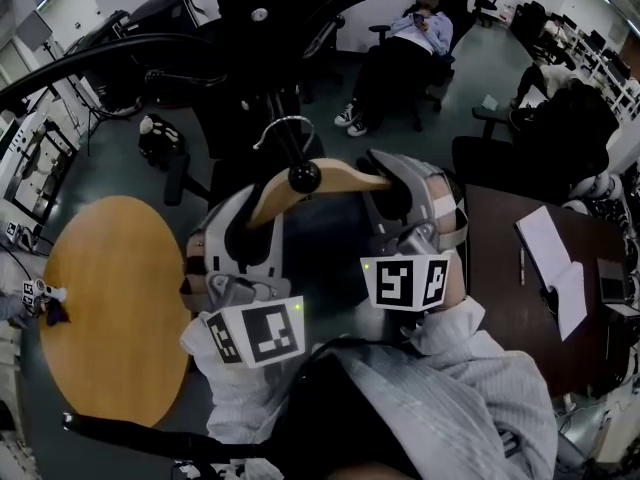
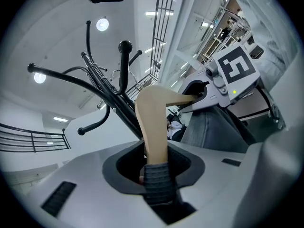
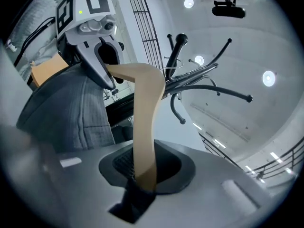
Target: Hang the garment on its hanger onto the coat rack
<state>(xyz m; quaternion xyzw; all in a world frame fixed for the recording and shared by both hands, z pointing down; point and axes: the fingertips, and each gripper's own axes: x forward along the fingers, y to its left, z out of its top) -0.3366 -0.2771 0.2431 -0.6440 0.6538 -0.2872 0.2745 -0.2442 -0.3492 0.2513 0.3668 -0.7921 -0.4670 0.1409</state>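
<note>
1. Now we hold a wooden hanger up high with both tools, one at each end.
2. Our left tool is clamped on one end of the hanger. The wood sits tight between its dark pads.
3. Our right tool is clamped on the other end in the same way.
4. A gray garment is on the hanger and hangs down under both ends.
5. The hanger is right beside the black coat rack. In the head view, the rack's round black knob shows in front of the middle of the hanger.
6. The hanger's metal hook is very close to the rack's pole. We cannot tell if it rests on an arm of the rack.
7. Far below us, a round wooden desk stands on the left. A dark desk with an open notebook stands on the right.
8. A person sits in a chair farther back.
</note>
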